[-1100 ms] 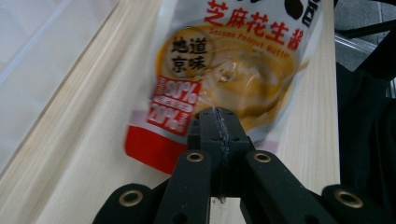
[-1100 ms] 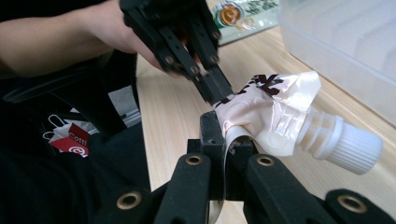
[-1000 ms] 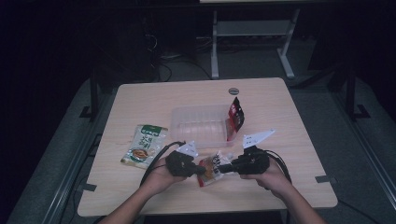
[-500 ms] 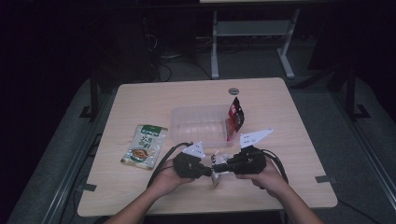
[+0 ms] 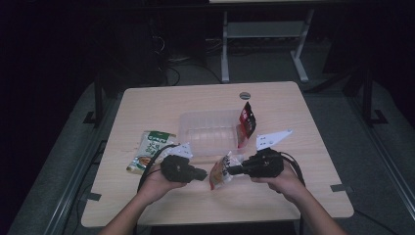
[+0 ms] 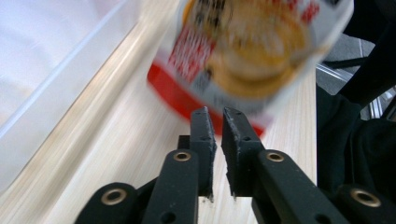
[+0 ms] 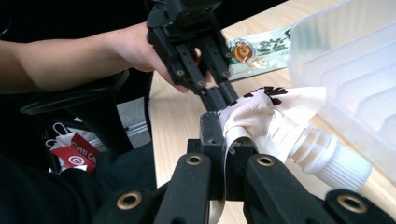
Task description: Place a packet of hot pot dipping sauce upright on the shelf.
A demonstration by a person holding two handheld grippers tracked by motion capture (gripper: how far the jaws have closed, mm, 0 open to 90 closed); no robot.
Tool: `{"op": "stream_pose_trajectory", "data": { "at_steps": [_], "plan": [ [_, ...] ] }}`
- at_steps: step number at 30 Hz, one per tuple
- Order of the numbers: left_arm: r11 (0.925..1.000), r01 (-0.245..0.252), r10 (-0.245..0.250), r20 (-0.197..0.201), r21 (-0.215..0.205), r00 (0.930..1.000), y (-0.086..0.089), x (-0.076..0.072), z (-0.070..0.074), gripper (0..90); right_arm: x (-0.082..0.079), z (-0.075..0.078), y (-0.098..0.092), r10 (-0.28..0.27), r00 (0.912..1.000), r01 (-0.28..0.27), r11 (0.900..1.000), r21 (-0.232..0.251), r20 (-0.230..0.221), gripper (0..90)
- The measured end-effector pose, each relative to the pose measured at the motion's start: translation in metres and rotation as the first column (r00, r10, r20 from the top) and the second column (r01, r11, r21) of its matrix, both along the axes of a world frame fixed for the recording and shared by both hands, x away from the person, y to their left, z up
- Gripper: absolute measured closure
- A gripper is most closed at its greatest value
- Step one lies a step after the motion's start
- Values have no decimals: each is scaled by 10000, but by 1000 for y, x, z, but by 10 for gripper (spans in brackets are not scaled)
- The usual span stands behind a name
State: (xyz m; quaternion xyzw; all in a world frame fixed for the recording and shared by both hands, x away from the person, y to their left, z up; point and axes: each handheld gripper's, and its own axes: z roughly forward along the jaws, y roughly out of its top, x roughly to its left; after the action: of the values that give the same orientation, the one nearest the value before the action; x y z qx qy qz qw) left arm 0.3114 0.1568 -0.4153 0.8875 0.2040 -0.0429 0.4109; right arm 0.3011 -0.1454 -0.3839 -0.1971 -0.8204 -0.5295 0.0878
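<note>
Pouch (image 6: pixel 243 60) print blurred in left gripper view, top cut by the frame edge. Clear tray (image 7: pixel 355 70) cut off at right. Green packet (image 5: pixel 149 149) lettering too small to read.

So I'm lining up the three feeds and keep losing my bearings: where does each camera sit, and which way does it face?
High view: above the near edge of the table, looking forward and down; both forearms, left gripper and right gripper show.
Left gripper view: rides the left gripper, whose slightly parted jaws have just been opening, and faces the spouted pouch.
Right gripper view: rides the right gripper, clamped on the pouch, facing the left hand.
Shared: the pouch and clear tray.
</note>
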Motion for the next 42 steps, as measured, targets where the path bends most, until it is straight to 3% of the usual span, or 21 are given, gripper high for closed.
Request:
{"op": "stream_pose_trajectory", "data": {
  "at_steps": [5,8,12,17,24,32,42],
  "plan": [
    [9990,-359,357,71,251,9993,18,-8,-3,631,7,6,0,-18,9998,20,10000,-63,204,897],
    [9976,-571,583,-294,403,9979,29,-15,-10,516,13,11,2,-104,9998,106,9999,-82,171,896],
    [9964,-774,785,-304,357,9965,35,-19,-12,399,21,18,5,-163,9992,166,9998,-82,372,896],
    [9952,-872,876,-58,447,9961,42,-28,-16,314,35,32,11,-248,9977,254,9996,-98,629,896],
    [9915,-1113,1098,265,667,9936,48,-32,-21,173,54,48,15,-403,9964,384,9989,268,748,896],
    [9864,-1502,1479,374,668,9883,54,-38,-24,136,82,59,29,-541,9946,533,9985,115,886,896],
    [9877,-1481,1455,517,503,9880,57,-37,-23,141,106,59,54,-592,9939,594,9982,1,926,896]
  ]
}}
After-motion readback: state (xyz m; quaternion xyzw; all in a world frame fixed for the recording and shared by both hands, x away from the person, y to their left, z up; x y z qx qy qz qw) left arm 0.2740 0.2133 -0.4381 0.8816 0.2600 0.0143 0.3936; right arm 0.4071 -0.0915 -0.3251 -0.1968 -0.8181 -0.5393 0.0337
